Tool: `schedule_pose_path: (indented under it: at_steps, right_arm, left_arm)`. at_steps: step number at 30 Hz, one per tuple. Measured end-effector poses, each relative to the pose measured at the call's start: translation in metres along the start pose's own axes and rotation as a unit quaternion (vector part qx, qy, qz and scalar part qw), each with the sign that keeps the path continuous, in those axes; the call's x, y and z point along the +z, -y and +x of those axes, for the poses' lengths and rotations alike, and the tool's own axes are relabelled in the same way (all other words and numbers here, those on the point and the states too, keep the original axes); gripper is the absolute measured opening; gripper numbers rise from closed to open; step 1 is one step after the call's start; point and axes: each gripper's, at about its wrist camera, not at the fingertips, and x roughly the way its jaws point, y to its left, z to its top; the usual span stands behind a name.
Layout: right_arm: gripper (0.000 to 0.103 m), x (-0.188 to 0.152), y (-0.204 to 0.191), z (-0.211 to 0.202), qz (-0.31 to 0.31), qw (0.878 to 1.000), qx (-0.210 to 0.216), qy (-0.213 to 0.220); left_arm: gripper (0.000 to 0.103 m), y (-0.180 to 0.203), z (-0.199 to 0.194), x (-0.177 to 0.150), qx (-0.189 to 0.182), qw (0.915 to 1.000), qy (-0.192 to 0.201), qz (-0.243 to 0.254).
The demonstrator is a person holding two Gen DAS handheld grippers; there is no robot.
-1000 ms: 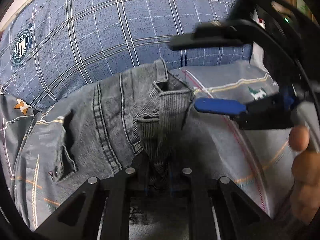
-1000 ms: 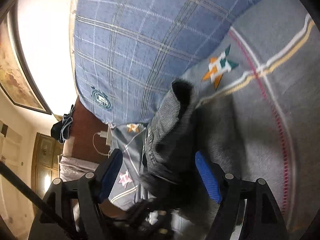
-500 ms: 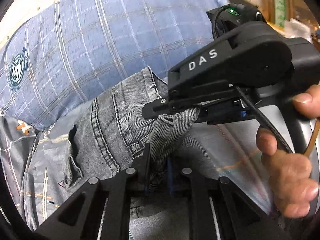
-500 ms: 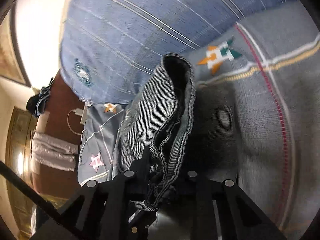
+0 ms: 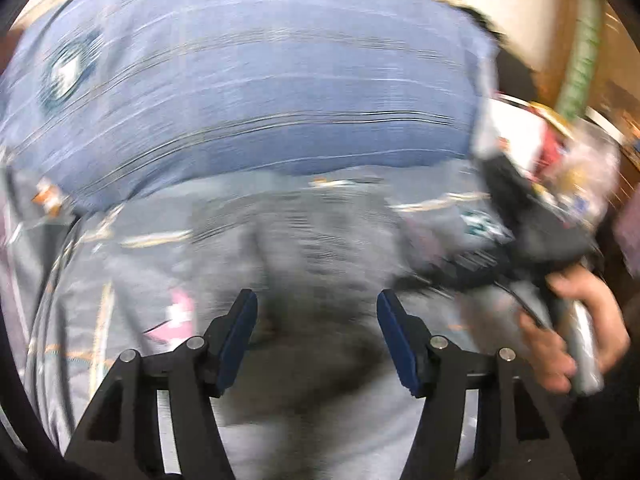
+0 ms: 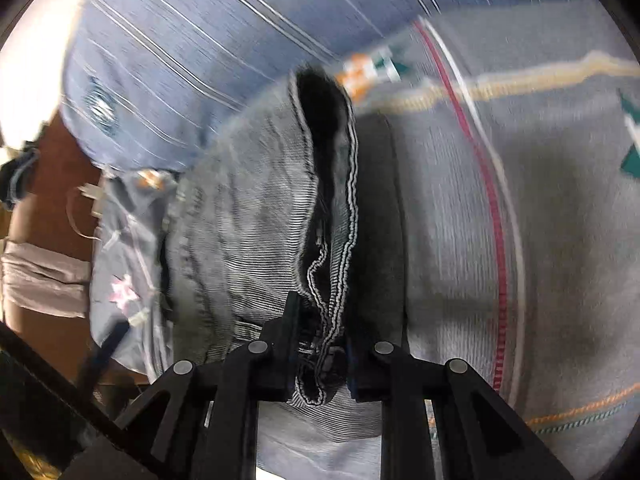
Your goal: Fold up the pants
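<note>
The grey denim pants (image 6: 256,216) lie bunched on the grey patterned bedsheet (image 6: 560,240). My right gripper (image 6: 320,344) is shut on a folded seam edge of the pants, which sticks out between its black fingers. The left wrist view is heavily blurred. There my left gripper (image 5: 318,320) has its jaws opening, blue pads (image 5: 236,336) well apart and pressing on nothing. The pants (image 5: 304,248) show as a dark grey smear beyond them. A person's hand (image 5: 572,320) holds the right gripper's body (image 5: 552,240) at the right.
A large blue plaid pillow (image 5: 260,100) lies just behind the pants, with a round crest (image 6: 98,110) on it. Cluttered things (image 5: 560,160) sit at the far right. Brown furniture and a white cable (image 6: 80,208) stand left of the bed.
My left gripper has let go of the pants fold, opened wide and drawn away. My right gripper, open a second ago, has shut on the pants' edge and holds it.
</note>
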Motion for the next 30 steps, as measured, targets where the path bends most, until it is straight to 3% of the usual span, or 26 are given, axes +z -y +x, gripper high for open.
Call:
schedule_pose_path:
  at_steps: [3, 5, 7, 8, 10, 11, 12, 16, 19, 23, 28, 30]
  right_arm:
    - [0.02, -0.015, -0.006, -0.013, -0.026, 0.999, -0.009, 0.019]
    - [0.02, -0.017, 0.0, 0.002, -0.031, 0.999, -0.03, 0.006]
    - [0.021, -0.012, 0.006, 0.001, -0.014, 1.0, -0.004, 0.011]
    - [0.027, -0.011, 0.003, -0.004, -0.025, 0.999, -0.007, 0.02]
    - [0.052, -0.011, -0.004, -0.018, -0.045, 0.998, -0.011, 0.049]
    - [0.073, -0.012, -0.005, -0.024, -0.048, 0.997, -0.004, 0.061]
    - [0.084, -0.012, -0.006, -0.03, -0.05, 0.996, 0.001, 0.079]
    - [0.085, -0.01, 0.005, -0.04, -0.015, 0.994, 0.008, 0.112]
    - [0.085, -0.004, 0.024, -0.034, 0.025, 0.995, 0.027, 0.096]
    - [0.082, -0.003, 0.034, -0.017, 0.056, 0.994, 0.07, 0.069]
    - [0.076, -0.008, 0.025, -0.014, 0.027, 0.996, 0.026, 0.076]
    - [0.075, -0.008, 0.015, -0.006, 0.014, 0.997, 0.009, 0.075]
  left_arm:
    - [0.061, -0.041, 0.024, -0.006, 0.013, 0.9972, -0.015, -0.072]
    - [0.066, -0.061, 0.042, -0.016, -0.006, 0.9932, -0.028, -0.113]
    - [0.067, -0.071, 0.055, -0.018, -0.026, 0.9864, -0.052, -0.154]
    - [0.067, -0.076, 0.056, -0.015, -0.036, 0.984, -0.055, -0.166]
    - [0.067, -0.077, 0.052, -0.01, -0.046, 0.9842, -0.053, -0.163]
    - [0.069, -0.079, 0.048, -0.008, -0.045, 0.9839, -0.048, -0.166]
    - [0.07, -0.083, 0.045, -0.009, -0.043, 0.9835, -0.047, -0.169]
    - [0.071, -0.092, 0.047, -0.015, -0.056, 0.9791, -0.061, -0.186]
    - [0.071, -0.1, 0.048, -0.017, -0.086, 0.9702, -0.066, -0.217]
    - [0.071, -0.111, 0.041, -0.017, -0.098, 0.9653, -0.051, -0.237]
    - [0.07, -0.113, 0.063, -0.031, -0.098, 0.96, -0.096, -0.244]
    - [0.058, -0.108, 0.061, -0.034, -0.096, 0.9612, -0.087, -0.243]
